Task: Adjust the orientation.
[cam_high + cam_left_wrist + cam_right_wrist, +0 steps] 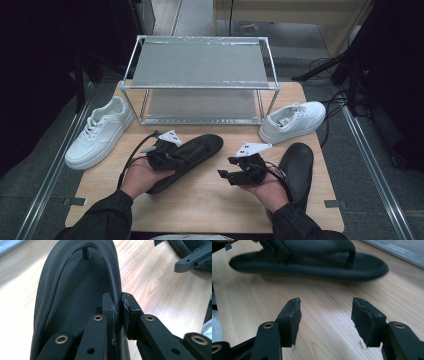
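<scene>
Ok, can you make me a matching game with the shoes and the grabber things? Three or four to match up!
Things:
1. left hand-held gripper
2. right hand-held gripper
3. white sneaker
4. shoe rack

States or places:
A. at the table's left edge
B. open, nothing between its jaws
C. at the back of the table
D. shut on the black slipper

Pairs: 1-D, 2-B, 3-A, 4-C

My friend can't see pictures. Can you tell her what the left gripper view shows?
The left gripper is shut on the strap of a black sandal, seen close up over a wooden table. Another black gripper shows at the top right.
</scene>
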Demonstrator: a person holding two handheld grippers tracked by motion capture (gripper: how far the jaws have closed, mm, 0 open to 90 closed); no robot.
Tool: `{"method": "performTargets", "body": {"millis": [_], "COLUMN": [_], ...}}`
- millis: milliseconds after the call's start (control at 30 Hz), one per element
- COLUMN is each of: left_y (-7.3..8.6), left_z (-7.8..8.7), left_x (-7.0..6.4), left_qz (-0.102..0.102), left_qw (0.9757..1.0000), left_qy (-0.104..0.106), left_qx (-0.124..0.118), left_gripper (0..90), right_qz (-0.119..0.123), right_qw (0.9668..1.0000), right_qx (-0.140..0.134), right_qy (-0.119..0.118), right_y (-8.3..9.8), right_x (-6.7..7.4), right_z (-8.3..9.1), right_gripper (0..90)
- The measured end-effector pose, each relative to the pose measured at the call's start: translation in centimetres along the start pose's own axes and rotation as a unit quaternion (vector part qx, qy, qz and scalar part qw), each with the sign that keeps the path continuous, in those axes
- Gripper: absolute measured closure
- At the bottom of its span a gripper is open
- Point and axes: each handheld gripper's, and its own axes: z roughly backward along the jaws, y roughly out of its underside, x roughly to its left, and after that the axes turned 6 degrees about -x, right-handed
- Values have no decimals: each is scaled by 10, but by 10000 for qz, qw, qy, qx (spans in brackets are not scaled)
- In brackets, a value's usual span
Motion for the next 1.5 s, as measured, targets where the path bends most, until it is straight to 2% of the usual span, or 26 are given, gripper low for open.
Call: {"method": "performTargets", "body": {"millis": [33,133,200,233,433,533,633,733,833,867,933,1000,1067,1100,1133,1167,1200,1267,1300,1333,1367,1500], "left_y": [-2,-2,-5,-5,-1,2,2,1,1,1,1,2,4,4,6,6,9,12,16,16,21,28], "left_z": [-7,-15,-24,-27,-44,-50,-49,-40,-26,-26,-9,0,9,9,14,14,18,19,17,17,13,6], "left_x": [-5,-9,-14,-15,-17,-16,-15,-13,-9,-9,-3,4,14,14,23,23,32,42,51,51,58,66], "left_qz": [-51,-17,-127,-107,-91,-93,-115,-127,-174,-174,-155,-156,-127,-127,-57,-57,28,70,110,110,99,236], "left_qw": [10000,10000,9999,9999,9998,9995,9995,9995,9995,9995,9994,9994,9996,9996,9997,9997,9997,9997,9997,9997,9996,9994], "left_qy": [22,48,33,39,158,284,226,246,269,269,292,275,156,156,76,76,38,-20,-70,-70,-163,-112], "left_qx": [29,-50,-30,-60,45,128,161,145,56,56,-83,-134,-203,-203,-242,-242,-248,-231,-226,-226,-222,-219], "left_gripper": [820,821,821,821,820,768,698,638,626,625,640,701,748,771,806,836,836,898,900,900,900,900], "right_qz": [-14,-32,-81,-108,-181,-203,-201,-191,-217,-217,-322,-428,-505,-505,-532,-532,-541,-634,-719,-724,-708,-694], "right_qw": [10000,10000,9999,9999,9995,9993,9992,9992,9990,9990,9986,9982,9978,9978,9976,9976,9976,9972,9969,9968,9969,9970], "right_qx": [-9,-30,-50,-48,-48,-43,-32,-22,-28,-28,-84,-130,-175,-175,-191,-191,-173,-152,-134,-136,-97,57], "right_qy": [34,65,105,121,247,295,337,350,377,377,408,405,400,400,403,403,404,366,304,317,327,333], "right_y": [2,3,5,6,9,10,11,11,11,11,11,11,10,10,10,10,10,10,11,11,11,11], "right_x": [0,0,0,-1,-3,-4,-5,-5,-6,-6,-7,-8,-9,-9,-8,-8,-8,-8,-6,-5,-4,-1], "right_z": [2,3,3,2,-3,-6,-8,-10,-11,-11,-11,-12,-13,-13,-14,-14,-15,-17,-18,-19,-21,-29], "right_gripper": [423,424,429,431,453,472,479,497,507,507,526,525,544,544,591,591,620,726,815,849,887,900]}}
